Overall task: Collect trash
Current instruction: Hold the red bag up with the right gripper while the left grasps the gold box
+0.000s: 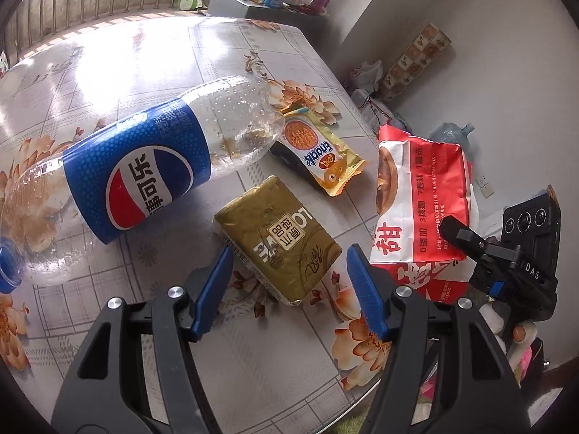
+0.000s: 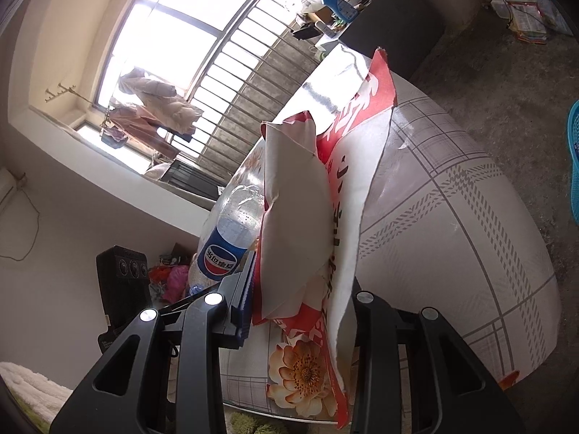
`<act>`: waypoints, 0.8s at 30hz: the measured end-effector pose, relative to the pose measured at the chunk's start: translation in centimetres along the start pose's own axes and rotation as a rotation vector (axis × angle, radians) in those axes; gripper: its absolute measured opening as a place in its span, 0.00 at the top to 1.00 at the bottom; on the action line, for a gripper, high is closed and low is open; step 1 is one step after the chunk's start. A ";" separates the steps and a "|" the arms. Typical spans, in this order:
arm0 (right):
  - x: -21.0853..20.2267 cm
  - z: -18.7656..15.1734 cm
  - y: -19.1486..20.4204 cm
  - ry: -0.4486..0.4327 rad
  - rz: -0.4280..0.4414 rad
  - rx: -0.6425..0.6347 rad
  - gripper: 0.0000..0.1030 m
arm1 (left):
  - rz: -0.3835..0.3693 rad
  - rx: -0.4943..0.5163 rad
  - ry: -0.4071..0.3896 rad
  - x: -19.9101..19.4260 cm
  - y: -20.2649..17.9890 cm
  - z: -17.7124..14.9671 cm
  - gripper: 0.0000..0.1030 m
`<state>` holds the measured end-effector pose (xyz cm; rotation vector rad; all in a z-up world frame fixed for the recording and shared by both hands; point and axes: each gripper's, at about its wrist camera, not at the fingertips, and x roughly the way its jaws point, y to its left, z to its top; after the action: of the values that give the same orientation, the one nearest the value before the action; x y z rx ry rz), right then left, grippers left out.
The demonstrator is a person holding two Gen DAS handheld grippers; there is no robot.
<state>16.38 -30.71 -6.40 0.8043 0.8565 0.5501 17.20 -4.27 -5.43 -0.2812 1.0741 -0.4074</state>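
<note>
Left tool [image 1: 289, 282] astride gold pack [image 1: 278, 238]

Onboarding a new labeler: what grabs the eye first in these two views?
The big empty Pepsi bottle lying on its side across the flowered table, left of everything else. Next, the red-and-white paper bag at the table's right edge, clamped in the right tongs and filling that wrist view. Then the gold drink carton lying just ahead of the open left tongs, with a yellow snack wrapper beyond it.
</note>
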 end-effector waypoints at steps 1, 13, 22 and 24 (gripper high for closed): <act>-0.3 0.0 -0.3 -0.002 0.000 0.000 0.68 | -0.010 -0.024 0.015 0.2 0.4 -0.1 0.40; -2.3 -0.5 0.0 -0.059 -0.065 -0.031 0.68 | 0.112 -0.006 -0.017 3.5 -1.0 2.1 0.35; -3.6 -0.8 -0.2 -0.095 -0.090 -0.035 0.68 | 0.235 0.199 -0.037 4.4 -3.4 1.3 0.43; -3.9 -0.7 -0.2 -0.106 -0.091 -0.036 0.68 | 0.227 0.202 -0.030 3.7 -2.9 0.9 0.44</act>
<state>13.62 -33.32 -5.13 0.7515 0.7798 0.4374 19.02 -8.53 -6.74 0.0142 1.0146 -0.3037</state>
